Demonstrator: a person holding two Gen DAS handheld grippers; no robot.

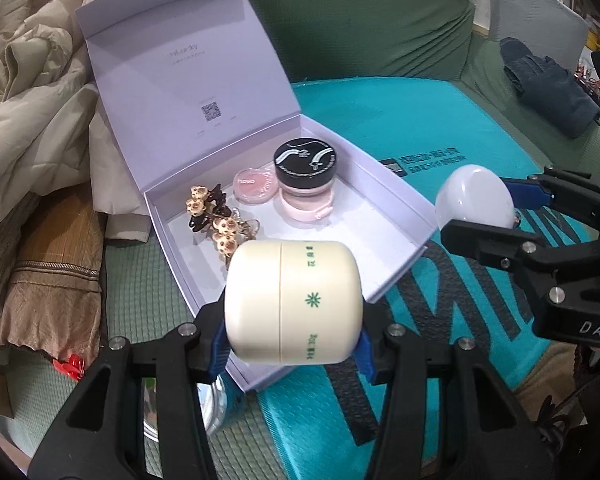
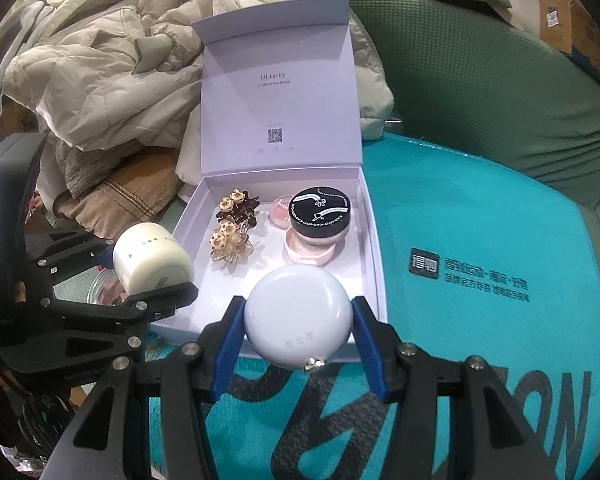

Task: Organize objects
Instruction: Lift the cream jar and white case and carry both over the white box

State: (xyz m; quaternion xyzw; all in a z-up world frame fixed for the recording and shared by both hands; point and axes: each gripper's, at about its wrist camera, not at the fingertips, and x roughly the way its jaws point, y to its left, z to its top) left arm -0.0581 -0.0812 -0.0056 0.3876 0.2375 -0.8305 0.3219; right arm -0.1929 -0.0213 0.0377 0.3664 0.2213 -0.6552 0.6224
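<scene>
2 grippers carry items toward the open box (image 2: 374,264): left gripper (image 1: 292,344) pinching a cream jar (image 1: 292,300) sideways over the near wall, right gripper (image 2: 298,332) pinching a white compact (image 2: 298,316) at the front rim, apparently for placing beside stored cosmetics.

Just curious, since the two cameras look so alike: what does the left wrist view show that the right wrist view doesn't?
Only the left wrist view shows a small red object on the green cover and a dark blue garment at far right. Only the right wrist view shows cardboard boxes at top right. Both show the open white box, the left gripper clamping a cream jar, and the right gripper clamping a round white case.
</scene>
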